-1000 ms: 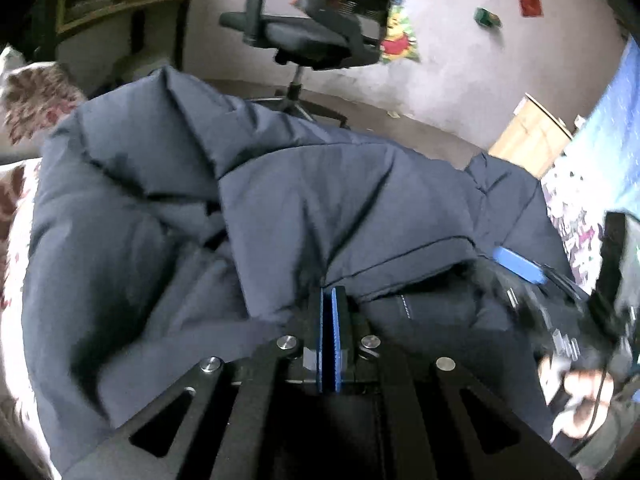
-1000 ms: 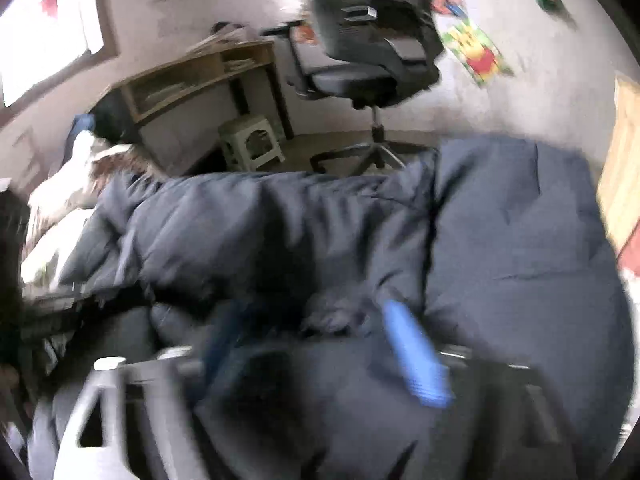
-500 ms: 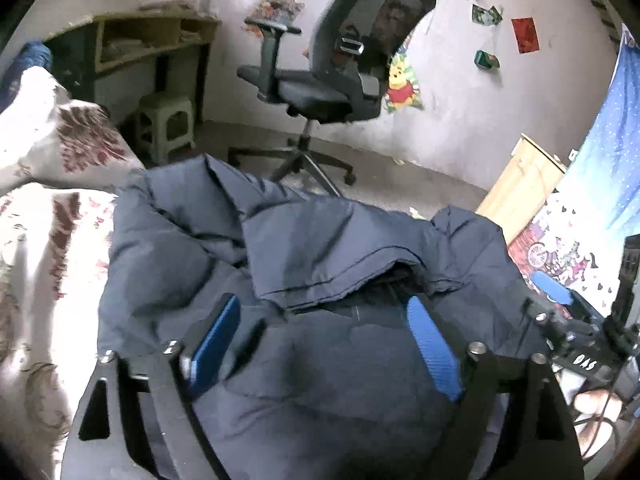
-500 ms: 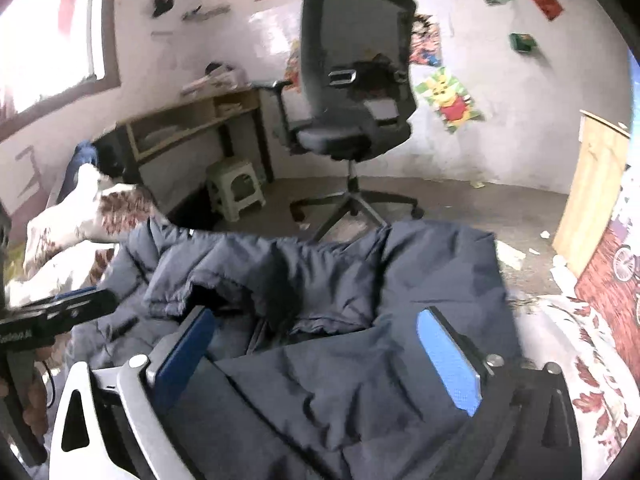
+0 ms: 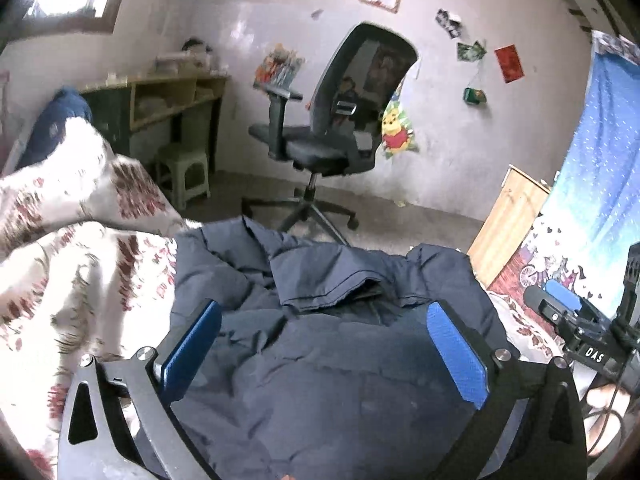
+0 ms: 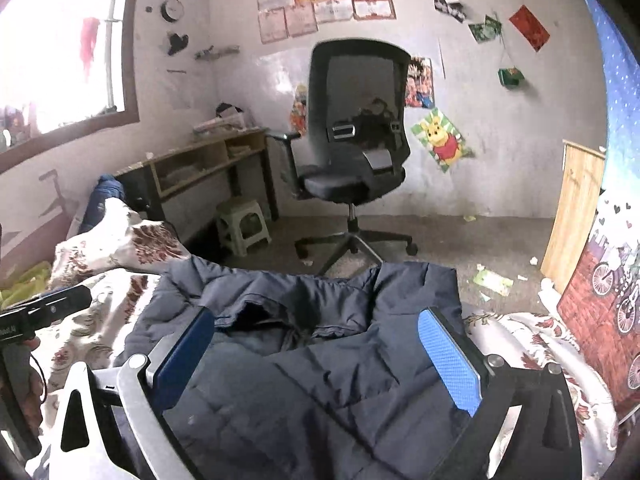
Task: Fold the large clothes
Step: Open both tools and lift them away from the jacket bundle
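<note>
A large dark navy padded jacket (image 5: 320,368) lies crumpled on the floral bed cover (image 5: 80,280), its upper flaps folded over toward the far edge. My left gripper (image 5: 324,312) hovers above it with the jaws opening wide, and no cloth is pinched between the blue pads (image 5: 456,356). In the right wrist view the same jacket (image 6: 320,384) fills the lower middle. My right gripper (image 6: 316,320) also stands open above it, holding nothing. Each gripper shows at the edge of the other's view: the right gripper (image 5: 560,304) and the left gripper (image 6: 52,308).
Beyond the bed's far edge stand a black office chair (image 6: 352,168), a small pale stool (image 6: 244,228) and a wooden desk (image 6: 208,160). A wooden panel (image 6: 576,208) leans at the right, beside a blue patterned hanging (image 5: 592,184). A floral pillow (image 5: 72,176) lies left.
The left gripper was shut on the jacket's fabric and has let go and opened wide. Both grippers have lifted and pulled back, so the jacket looks smaller and more of the room shows.
</note>
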